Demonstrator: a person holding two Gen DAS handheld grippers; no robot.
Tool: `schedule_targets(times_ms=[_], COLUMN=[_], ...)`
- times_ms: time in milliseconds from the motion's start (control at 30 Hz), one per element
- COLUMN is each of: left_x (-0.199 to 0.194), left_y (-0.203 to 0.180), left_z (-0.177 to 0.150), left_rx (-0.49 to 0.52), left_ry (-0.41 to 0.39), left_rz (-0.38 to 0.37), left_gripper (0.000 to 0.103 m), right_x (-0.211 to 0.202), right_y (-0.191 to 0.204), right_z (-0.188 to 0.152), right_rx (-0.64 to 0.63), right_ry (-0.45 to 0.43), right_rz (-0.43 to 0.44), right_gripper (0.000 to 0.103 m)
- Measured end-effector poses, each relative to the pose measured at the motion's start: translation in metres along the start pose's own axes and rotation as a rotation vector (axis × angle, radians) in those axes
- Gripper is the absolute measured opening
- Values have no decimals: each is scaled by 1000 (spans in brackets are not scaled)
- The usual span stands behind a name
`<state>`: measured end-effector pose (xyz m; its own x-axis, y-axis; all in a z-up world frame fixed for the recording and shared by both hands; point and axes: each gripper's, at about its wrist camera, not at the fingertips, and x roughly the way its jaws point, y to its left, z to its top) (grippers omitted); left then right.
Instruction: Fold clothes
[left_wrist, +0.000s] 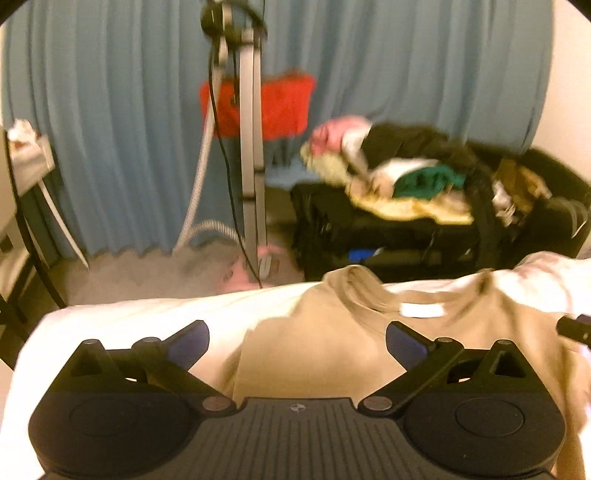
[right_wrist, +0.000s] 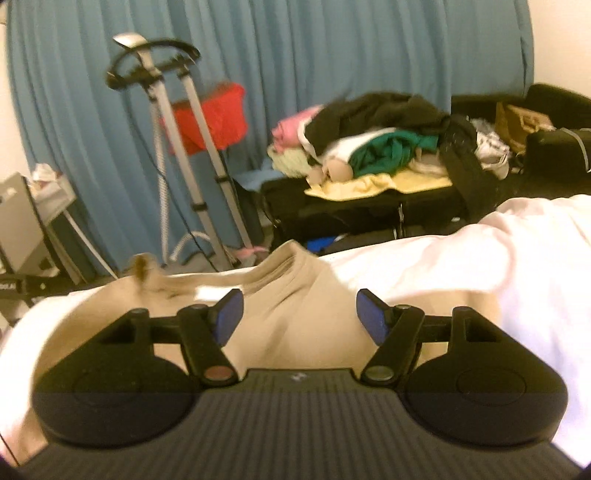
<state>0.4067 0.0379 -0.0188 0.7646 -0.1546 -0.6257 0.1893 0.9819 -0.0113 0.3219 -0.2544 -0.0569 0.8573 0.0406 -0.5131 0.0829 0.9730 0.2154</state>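
A beige top (left_wrist: 332, 332) lies spread on the white bed sheet (left_wrist: 129, 325), its neckline and white label (left_wrist: 421, 310) toward the bed's far edge. My left gripper (left_wrist: 297, 341) hovers over the garment's left part, jaws wide apart, nothing between the blue pads. In the right wrist view the same beige top (right_wrist: 295, 295) sits under my right gripper (right_wrist: 299, 315), which is open with only cloth below it. A black tip of the right gripper (left_wrist: 576, 328) shows at the right edge of the left wrist view.
Beyond the bed a black suitcase (right_wrist: 351, 210) is heaped with mixed clothes (right_wrist: 376, 147). A garment steamer stand (right_wrist: 184, 147) with hose stands before the blue curtain (right_wrist: 332, 55), a red item (right_wrist: 214, 118) behind it. A small table (right_wrist: 33, 221) is at left.
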Motion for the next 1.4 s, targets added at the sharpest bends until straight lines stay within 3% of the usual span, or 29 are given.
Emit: schedule_targets(times_ms=[167, 333, 467, 600, 733, 933, 1167, 1300, 1400], left_x=[-116, -207, -246, -271, -272, -242, -209, -184, -166], left_y=[-19, -40, -51, -54, -51, -34, -10, 18, 46], left_z=[-54, -111, -146, -165, -175, -190, -187, -182, -180], left_rx=[-9, -24, -43, -72, -89, -160, -313, -466, -553], left_ry=[-107, -149, -158, -157, -148, -79, -43, -41, -67], left_rz=[-33, -65, -73, -72, -80, -76, -66, -81, -48], left_gripper=[103, 103, 103, 103, 103, 103, 102, 102, 101], right_x=[-101, -195, -253, -281, -287, -269, -248, -231, -212], right_y=[26, 46, 50, 48, 38, 9, -1, -10, -9], right_z=[-33, -62, -82, -98, -115, -143, -162, -170, -178], right_rx=[10, -35, -45, -65, -68, 11, 0, 90, 133], right_ry=[-67, -122, -161, -196, -221, -208, -194, -162, -121], right_rz=[10, 32, 65, 77, 83, 85, 48, 66, 83], right_gripper=[70, 70, 70, 70, 70, 70, 70, 71, 71])
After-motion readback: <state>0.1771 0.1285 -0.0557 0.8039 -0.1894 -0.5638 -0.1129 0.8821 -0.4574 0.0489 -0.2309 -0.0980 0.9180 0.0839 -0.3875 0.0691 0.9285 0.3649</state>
